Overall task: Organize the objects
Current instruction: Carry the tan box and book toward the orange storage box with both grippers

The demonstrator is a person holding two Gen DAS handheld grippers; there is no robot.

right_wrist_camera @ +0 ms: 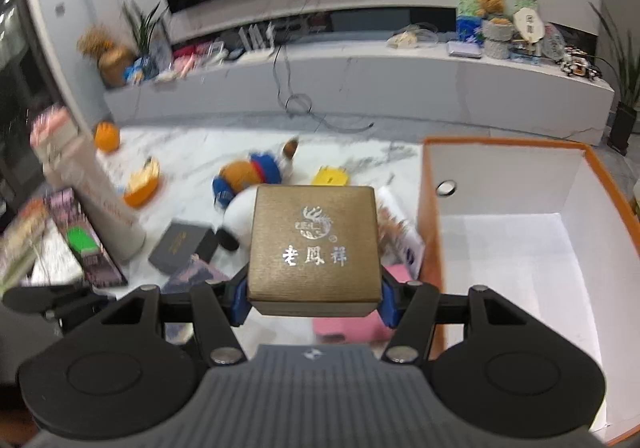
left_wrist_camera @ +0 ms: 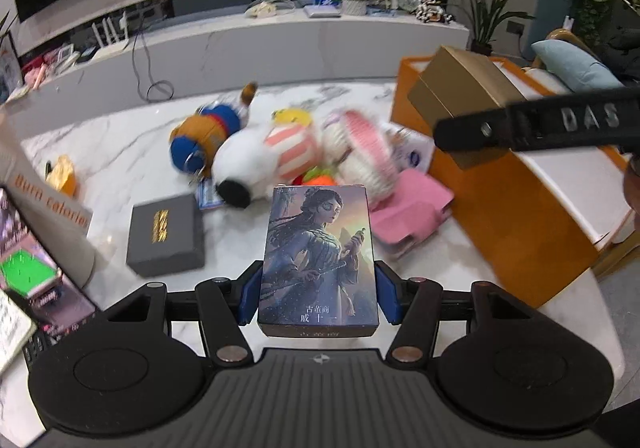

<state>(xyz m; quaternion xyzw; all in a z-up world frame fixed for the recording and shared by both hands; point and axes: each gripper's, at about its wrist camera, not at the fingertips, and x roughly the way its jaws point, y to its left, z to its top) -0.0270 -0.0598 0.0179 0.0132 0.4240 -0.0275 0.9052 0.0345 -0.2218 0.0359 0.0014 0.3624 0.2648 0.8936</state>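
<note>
Carry step, both hands loaded. Left tongs pinch the illustrated card box by its long sides, blue pads pressed on it, box held clear above the bench. Right tongs pinch the gold jewellery box, also lifted, just left of the orange bin. The bin's white inside looks bare.

Next move, my guess: swing each box over the bin's rim, lower it in, then spread the tongs. Right goes first since it's nearest; left has further to cross.

In the way: the near orange wall has to be cleared, and in the left view the right tongs' arm with the gold box sits across the bin, so the two could bump.

Left on the bench: white plush dog, brown-and-blue plush, grey box, pink case, tall white tube.
</note>
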